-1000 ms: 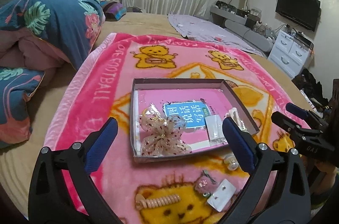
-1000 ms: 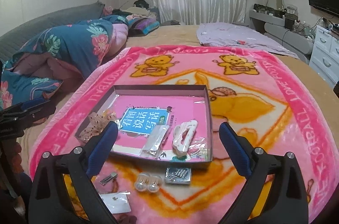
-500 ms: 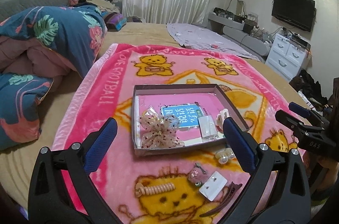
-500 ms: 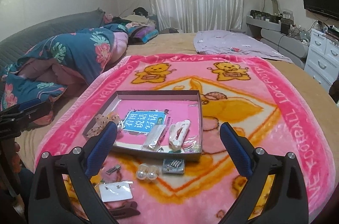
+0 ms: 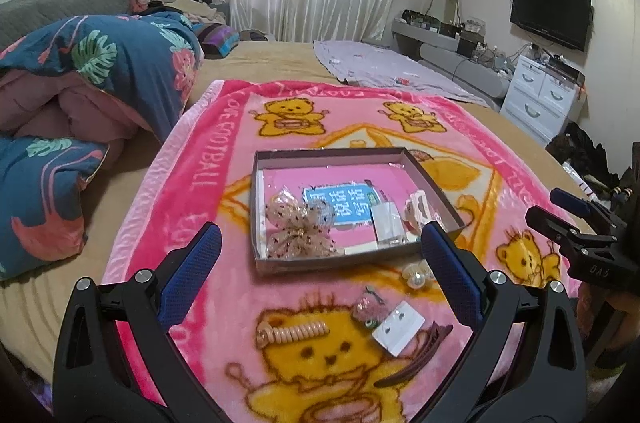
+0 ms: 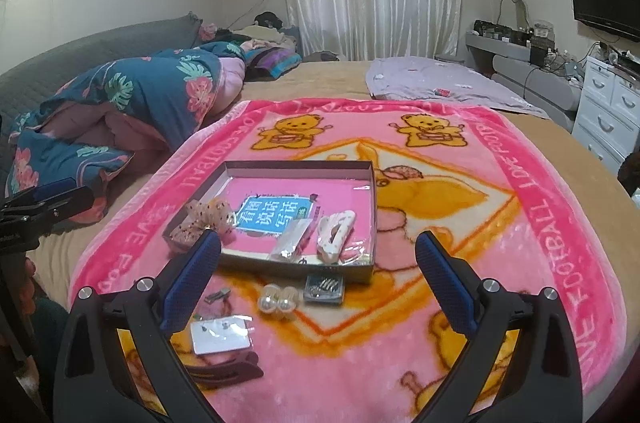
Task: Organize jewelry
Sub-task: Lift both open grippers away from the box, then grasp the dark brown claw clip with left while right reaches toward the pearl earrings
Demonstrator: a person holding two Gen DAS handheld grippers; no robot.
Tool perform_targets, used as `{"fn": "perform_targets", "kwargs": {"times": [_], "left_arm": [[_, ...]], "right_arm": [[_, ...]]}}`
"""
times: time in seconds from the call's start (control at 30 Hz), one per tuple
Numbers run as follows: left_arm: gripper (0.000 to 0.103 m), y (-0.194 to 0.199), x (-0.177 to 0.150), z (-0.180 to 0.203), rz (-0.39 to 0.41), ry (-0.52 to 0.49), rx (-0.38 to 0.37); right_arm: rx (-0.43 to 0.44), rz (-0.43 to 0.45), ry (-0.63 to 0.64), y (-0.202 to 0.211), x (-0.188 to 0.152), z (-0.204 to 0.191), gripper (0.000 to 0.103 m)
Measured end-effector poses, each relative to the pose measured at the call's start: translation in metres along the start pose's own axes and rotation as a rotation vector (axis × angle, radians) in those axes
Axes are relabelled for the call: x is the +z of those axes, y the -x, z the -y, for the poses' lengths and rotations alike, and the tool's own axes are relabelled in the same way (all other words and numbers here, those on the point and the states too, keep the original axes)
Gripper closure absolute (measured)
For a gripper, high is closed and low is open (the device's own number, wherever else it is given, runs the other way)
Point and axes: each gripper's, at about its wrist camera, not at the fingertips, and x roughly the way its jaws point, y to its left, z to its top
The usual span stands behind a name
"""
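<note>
Both the left gripper (image 5: 320, 251) and right gripper (image 6: 318, 257) hang wide open and empty above the pink blanket (image 6: 520, 223), facing the shallow tray (image 5: 280, 155)

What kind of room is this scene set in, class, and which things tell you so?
Most likely a home bedroom: the work is laid out on a bed with a folded floral quilt, and a wall-mounted television hangs above a white chest of drawers.
</note>
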Motion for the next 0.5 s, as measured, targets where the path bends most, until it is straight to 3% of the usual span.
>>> {"fn": "perform_targets", "kwargs": {"times": [0.5], "left_arm": [[0.01, -0.009, -0.034, 0.011, -0.096, -0.019, -0.019]], "right_arm": [[0.001, -0.075, 0.014, 0.001, -0.029, 0.003, 0.006]]}}
